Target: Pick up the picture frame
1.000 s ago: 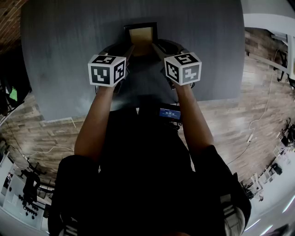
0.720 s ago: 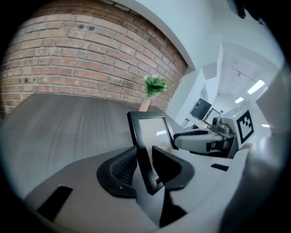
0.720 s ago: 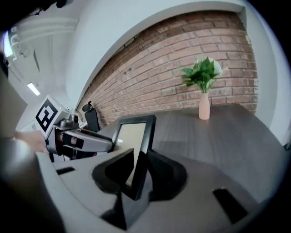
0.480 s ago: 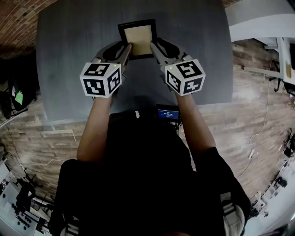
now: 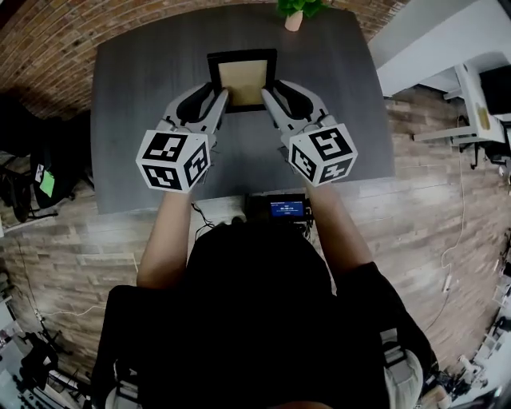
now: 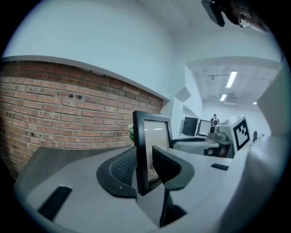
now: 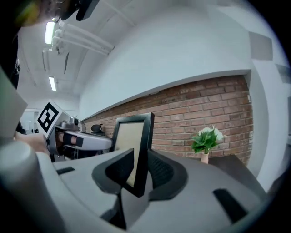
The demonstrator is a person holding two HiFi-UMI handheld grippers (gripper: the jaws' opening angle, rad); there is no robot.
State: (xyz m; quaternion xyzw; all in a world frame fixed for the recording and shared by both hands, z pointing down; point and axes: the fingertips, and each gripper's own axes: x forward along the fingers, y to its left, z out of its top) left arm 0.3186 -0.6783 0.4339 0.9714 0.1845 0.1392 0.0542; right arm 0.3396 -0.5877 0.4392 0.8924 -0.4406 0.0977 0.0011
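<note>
Pinches the near corners of the picture frame (image 5: 242, 73) in left gripper (image 5: 218, 99) and right gripper (image 5: 269, 97), long axis pointing away toward the pot (image 5: 294, 22) holding a green plant (image 5: 299, 6).

The grey table (image 5: 136, 120) bears a potted plant (image 5: 296, 11) at its far edge.

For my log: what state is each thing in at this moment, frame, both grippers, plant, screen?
Frame: gripped at both side edges, front facing the head camera.
Left gripper: shut on the frame's left edge.
Right gripper: shut on the frame's right edge.
Plant: upright in its pot at the table's far edge.
Screen: lit.
</note>
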